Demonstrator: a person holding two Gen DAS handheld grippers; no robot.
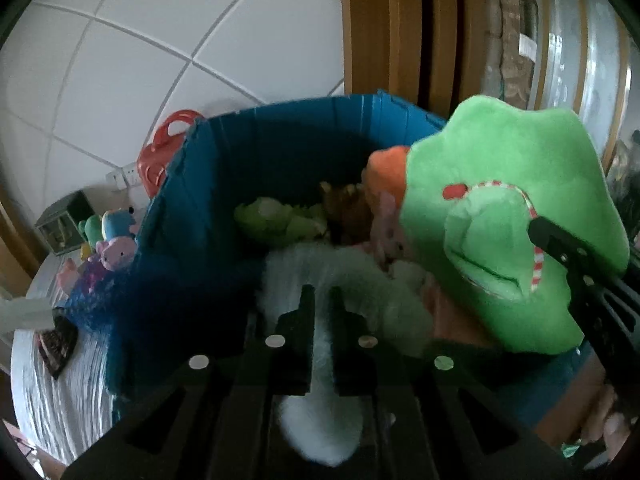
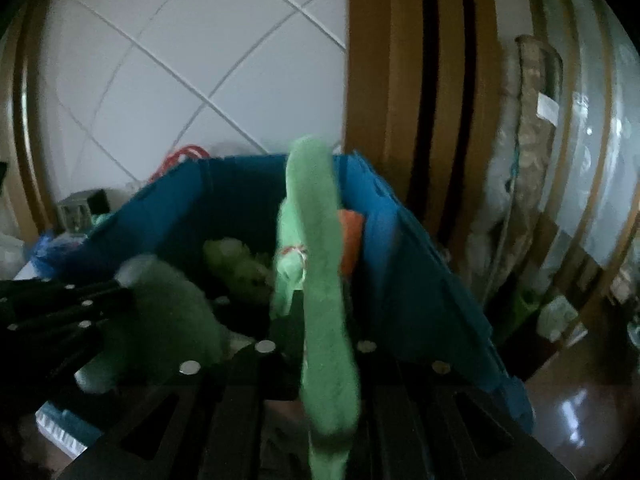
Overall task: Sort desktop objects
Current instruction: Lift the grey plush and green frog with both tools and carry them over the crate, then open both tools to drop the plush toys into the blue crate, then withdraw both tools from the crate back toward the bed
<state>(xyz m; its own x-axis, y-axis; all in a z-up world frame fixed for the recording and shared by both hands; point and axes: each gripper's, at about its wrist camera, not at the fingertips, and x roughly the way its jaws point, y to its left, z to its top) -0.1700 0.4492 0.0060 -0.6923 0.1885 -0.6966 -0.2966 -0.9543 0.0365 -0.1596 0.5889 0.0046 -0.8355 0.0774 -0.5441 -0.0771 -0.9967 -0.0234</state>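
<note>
right now the left tongs (image 1: 322,300) are sitting narrow around a pale fluffy toy (image 1: 320,412) at the lower centre of the frame. likewise, the right tongs (image 2: 322,322) are closing narrowly around a flat green plush (image 2: 320,280). beyond both, the blue bin (image 1: 248,168) is holding more stuffed toys (image 1: 280,224), with a white tiled wall (image 1: 160,40) filling the upper left.

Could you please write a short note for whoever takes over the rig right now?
Left claw: pinching the white plush over the blue bin.
Right claw: pinching the green plush above the bin's right rim.
Done: several plush toys already lie in the bin.
To do: probably drop both in; then the small toys beside the bin's left wall.
</note>
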